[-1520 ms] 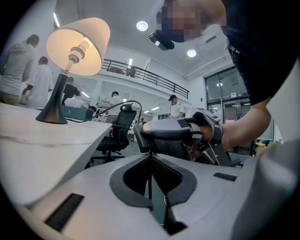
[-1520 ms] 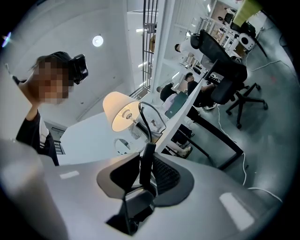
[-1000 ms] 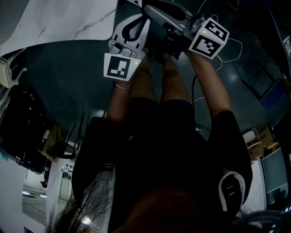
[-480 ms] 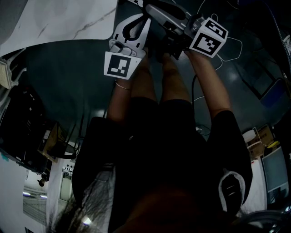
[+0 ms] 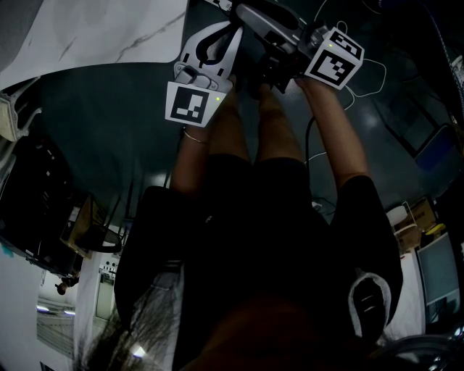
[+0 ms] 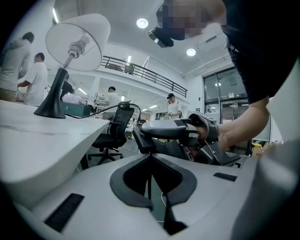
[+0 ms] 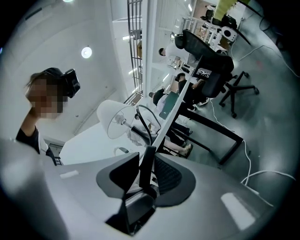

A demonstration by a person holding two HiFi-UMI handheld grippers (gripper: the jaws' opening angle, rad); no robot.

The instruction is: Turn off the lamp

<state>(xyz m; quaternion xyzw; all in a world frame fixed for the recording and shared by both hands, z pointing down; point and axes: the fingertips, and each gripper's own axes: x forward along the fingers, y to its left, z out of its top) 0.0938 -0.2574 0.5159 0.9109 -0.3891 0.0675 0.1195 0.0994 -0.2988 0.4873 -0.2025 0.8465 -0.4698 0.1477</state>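
The lamp stands on the white table [image 6: 42, 140]. Its white shade [image 6: 77, 40] looks unlit, and its black base [image 6: 50, 108] trails a black cable [image 6: 101, 115]. In the right gripper view the same shade [image 7: 117, 123] lies just beyond my right gripper [image 7: 140, 176]. That gripper's jaws have just been opening, and I see only a narrow gap with nothing between them. My left gripper [image 6: 150, 176] is shut and empty, held off the table edge. The right gripper [image 6: 143, 138] crosses in front of it. In the head view both grippers, left [image 5: 230, 30] and right [image 5: 245, 11], sit close together by the table [image 5: 94, 29].
A black office chair [image 6: 115, 129] stands past the table's end, also seen in the right gripper view [image 7: 211, 70]. White cables [image 5: 366, 76] lie on the dark floor. Several people [image 6: 21, 70] stand behind the table. A black desk frame [image 7: 220, 131] runs beneath it.
The right gripper's marker cube has rolled slightly and shifted a little upward in the head view. The left gripper has stayed in place.
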